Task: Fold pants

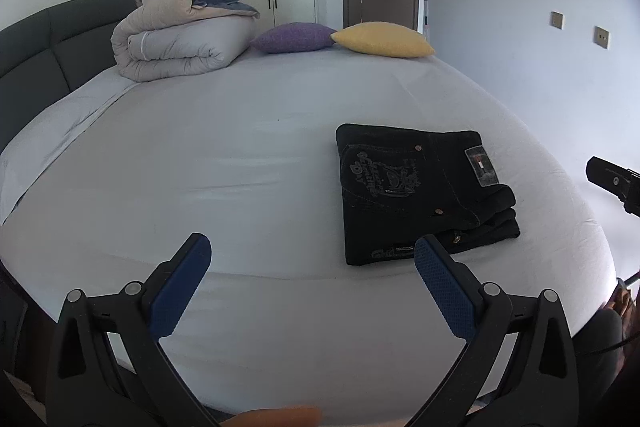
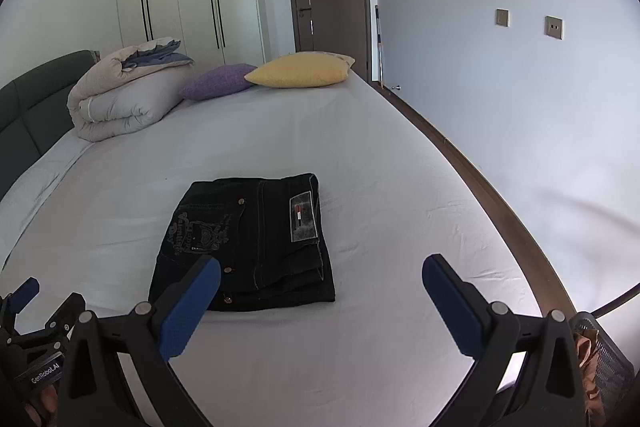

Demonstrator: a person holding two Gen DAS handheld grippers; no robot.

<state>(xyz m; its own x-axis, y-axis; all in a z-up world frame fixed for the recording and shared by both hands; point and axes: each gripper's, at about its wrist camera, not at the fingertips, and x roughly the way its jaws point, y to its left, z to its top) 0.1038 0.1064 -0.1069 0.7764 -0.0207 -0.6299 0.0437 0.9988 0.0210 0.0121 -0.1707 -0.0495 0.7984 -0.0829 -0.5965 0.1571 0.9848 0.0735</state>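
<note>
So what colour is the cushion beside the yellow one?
Purple cushion; clearest in the right wrist view.

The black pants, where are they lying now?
The folded black pants lie flat on the white bed sheet, nearer its foot than the cushions, ahead of both open grippers and held by neither.

Left gripper [image 1: 312, 267] is sitting at the bottom of its frame, blue-padded fingers [image 1: 182, 291] spread wide, gripping nothing. Right gripper [image 2: 322, 285] is hanging likewise low, fingers parted.
</note>
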